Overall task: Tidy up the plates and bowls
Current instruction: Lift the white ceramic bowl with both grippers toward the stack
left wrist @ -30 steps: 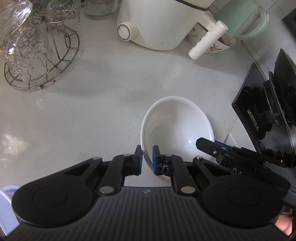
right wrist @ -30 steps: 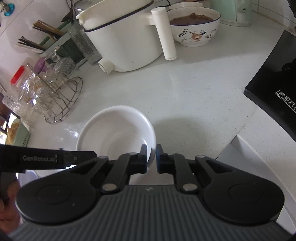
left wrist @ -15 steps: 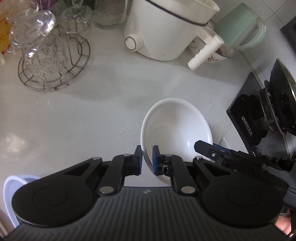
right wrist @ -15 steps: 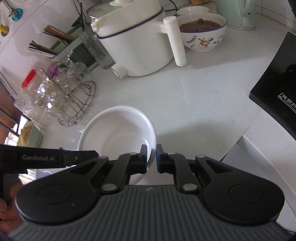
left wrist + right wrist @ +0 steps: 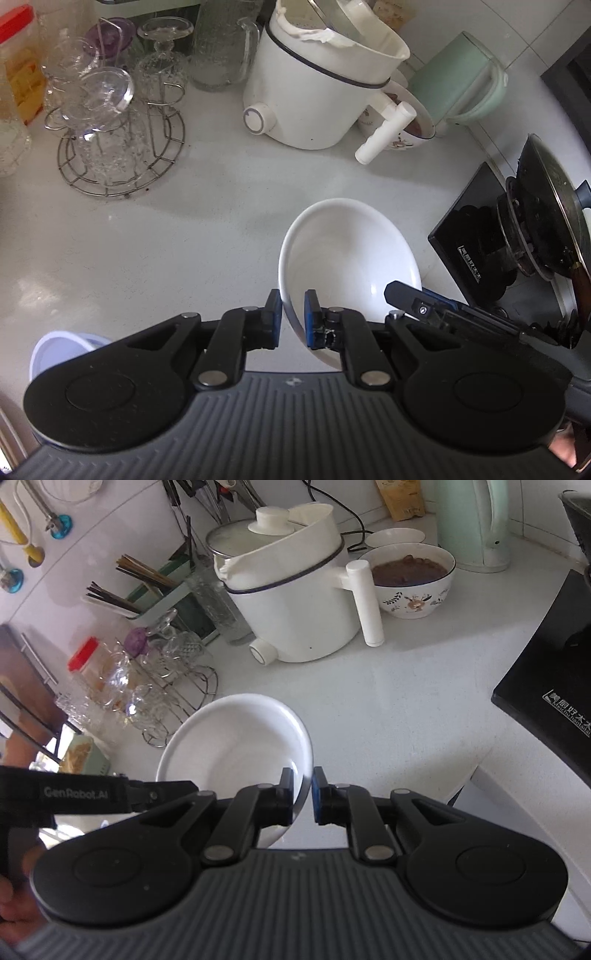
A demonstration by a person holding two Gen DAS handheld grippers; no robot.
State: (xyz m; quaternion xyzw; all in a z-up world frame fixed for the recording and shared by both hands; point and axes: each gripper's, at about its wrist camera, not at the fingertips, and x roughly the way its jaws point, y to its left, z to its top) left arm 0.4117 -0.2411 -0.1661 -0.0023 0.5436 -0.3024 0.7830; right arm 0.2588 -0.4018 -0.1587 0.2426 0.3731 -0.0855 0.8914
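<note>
A bare stretch of white counter (image 5: 207, 229) is left open from nine to twelve o'clock of the held white bowl (image 5: 347, 251). It is bounded at ten by the wire glass rack (image 5: 118, 155), at twelve by the white cooker (image 5: 314, 92), and at three by the black stove (image 5: 476, 251).

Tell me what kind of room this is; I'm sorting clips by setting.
Most likely a home kitchen counter: an electric cooking pot, a green kettle, and a stovetop beside the white bowl.
</note>
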